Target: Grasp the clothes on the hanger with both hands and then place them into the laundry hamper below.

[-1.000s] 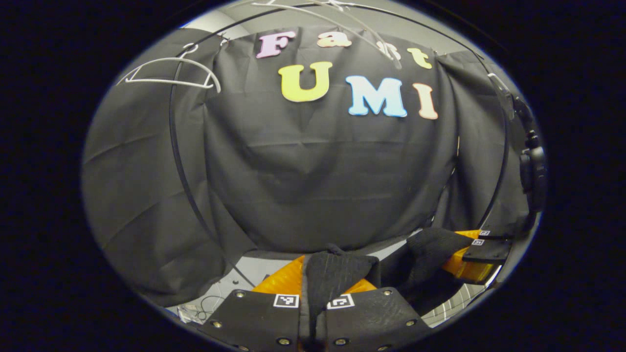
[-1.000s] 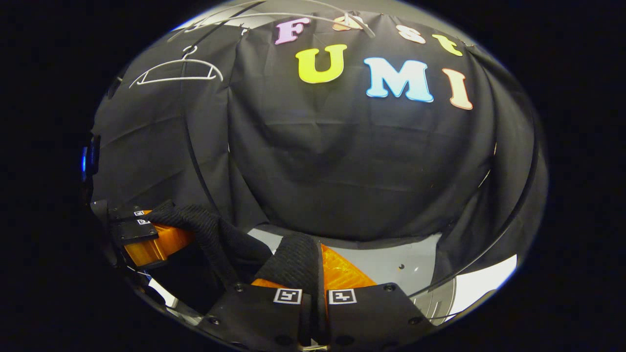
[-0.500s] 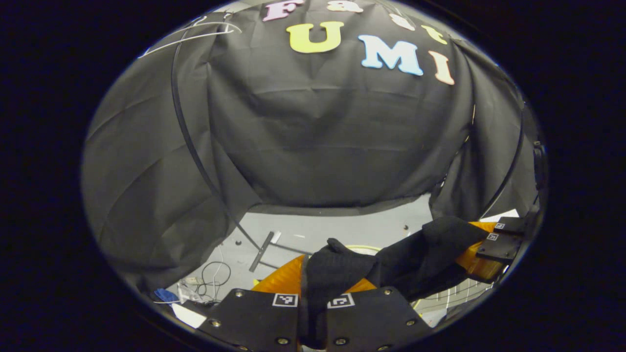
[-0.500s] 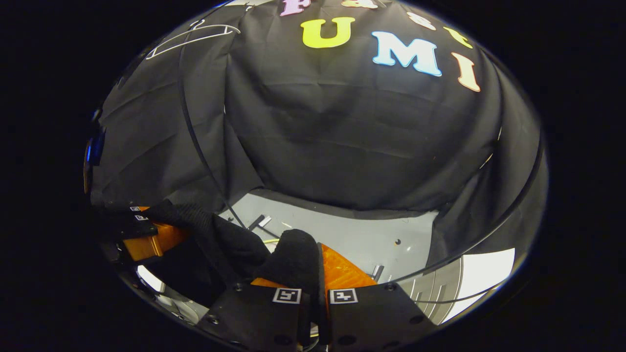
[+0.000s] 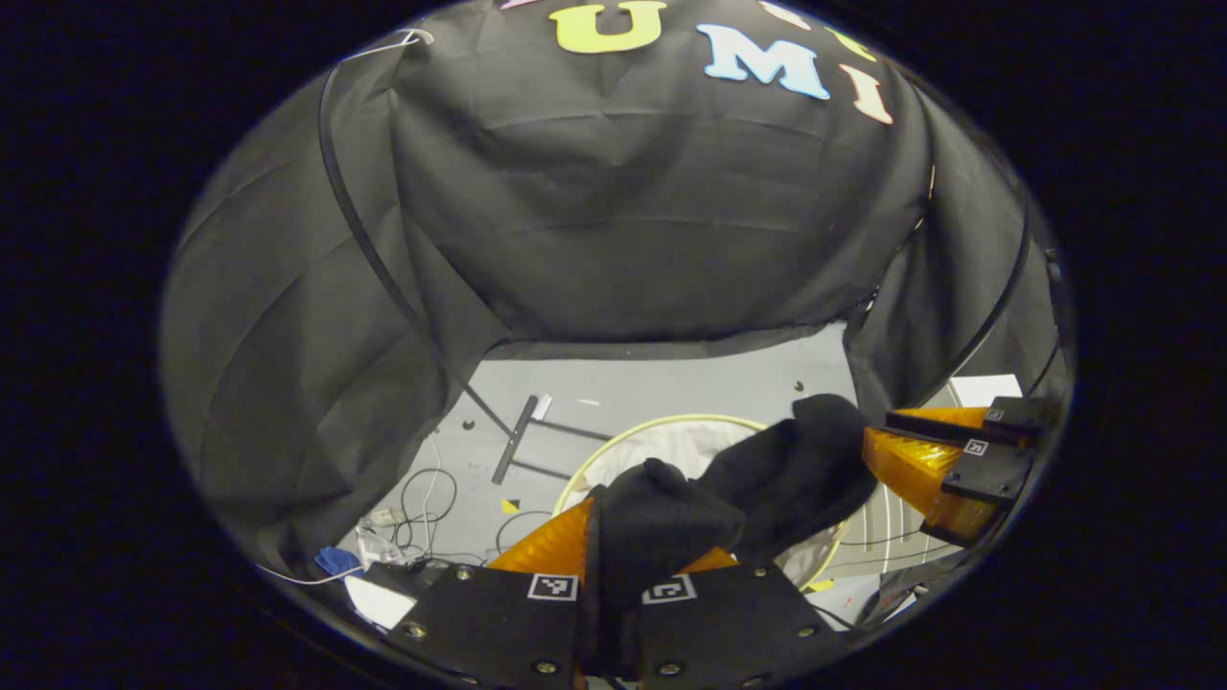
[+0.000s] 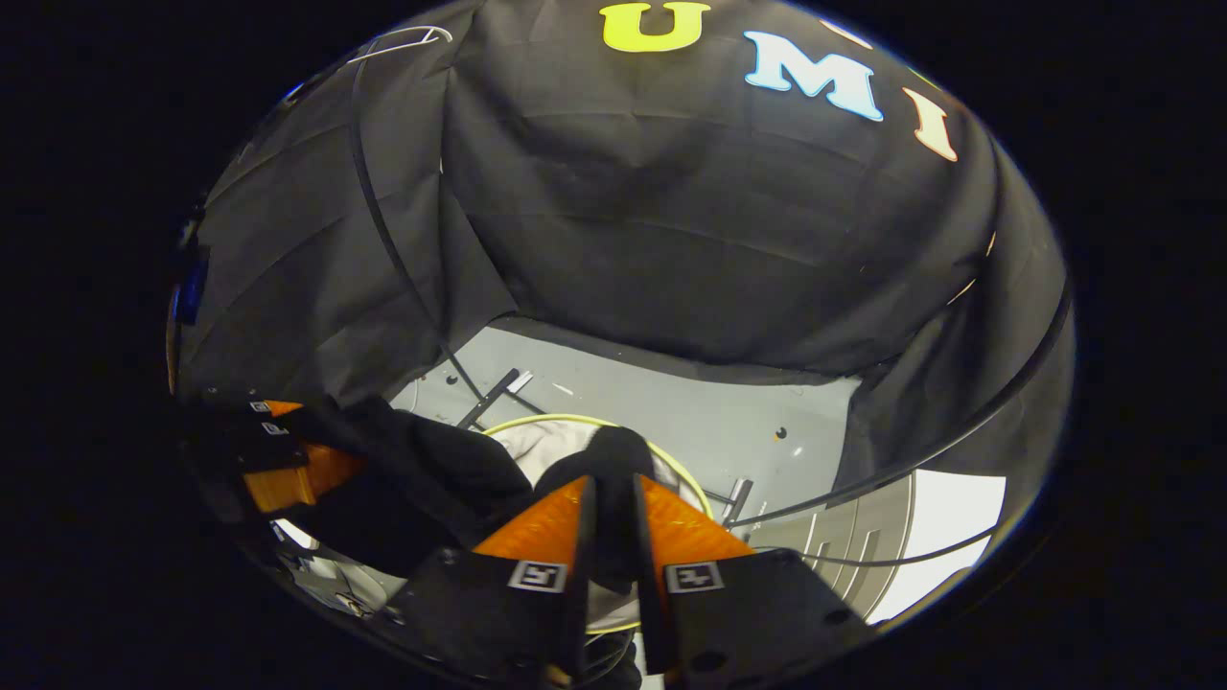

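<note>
A black knitted garment (image 5: 767, 470) is held between the two grippers, off the hanger, just above the laundry hamper (image 5: 613, 443), whose pale yellow rim and white lining are seen on the grey floor (image 5: 671, 393). The left gripper (image 5: 613, 537) is clenched on one end of the garment. The right gripper (image 6: 613, 498) appears slightly parted, with cloth between its fingers; a firm grip cannot be told. The removal is judged done; lowering and release into the hamper are left.
</note>
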Motion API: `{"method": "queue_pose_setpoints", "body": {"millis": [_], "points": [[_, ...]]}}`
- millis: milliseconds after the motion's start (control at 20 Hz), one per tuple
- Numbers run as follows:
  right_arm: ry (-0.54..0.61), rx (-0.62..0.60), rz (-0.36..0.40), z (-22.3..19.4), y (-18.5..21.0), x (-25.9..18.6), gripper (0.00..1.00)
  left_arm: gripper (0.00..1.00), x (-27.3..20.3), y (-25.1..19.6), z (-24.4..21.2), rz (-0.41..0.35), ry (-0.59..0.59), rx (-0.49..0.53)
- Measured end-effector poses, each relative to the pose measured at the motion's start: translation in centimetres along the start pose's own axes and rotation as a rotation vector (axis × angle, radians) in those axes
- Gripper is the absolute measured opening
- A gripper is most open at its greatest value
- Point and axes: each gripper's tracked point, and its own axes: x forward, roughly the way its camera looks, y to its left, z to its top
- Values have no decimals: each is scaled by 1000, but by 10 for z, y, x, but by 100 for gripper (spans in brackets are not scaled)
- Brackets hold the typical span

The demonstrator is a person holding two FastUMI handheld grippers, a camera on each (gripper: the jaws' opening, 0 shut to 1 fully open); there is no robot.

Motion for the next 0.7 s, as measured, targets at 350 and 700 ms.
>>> {"method": "queue_pose_setpoints", "body": {"millis": [350,700], "points": [[-67,3,-21,7,11,-29,92,96,-34,4,13,-10,-87,28],[-178,49,-98,21,6,-77,100,96,-95,5,41,-54,-228,85]]}}
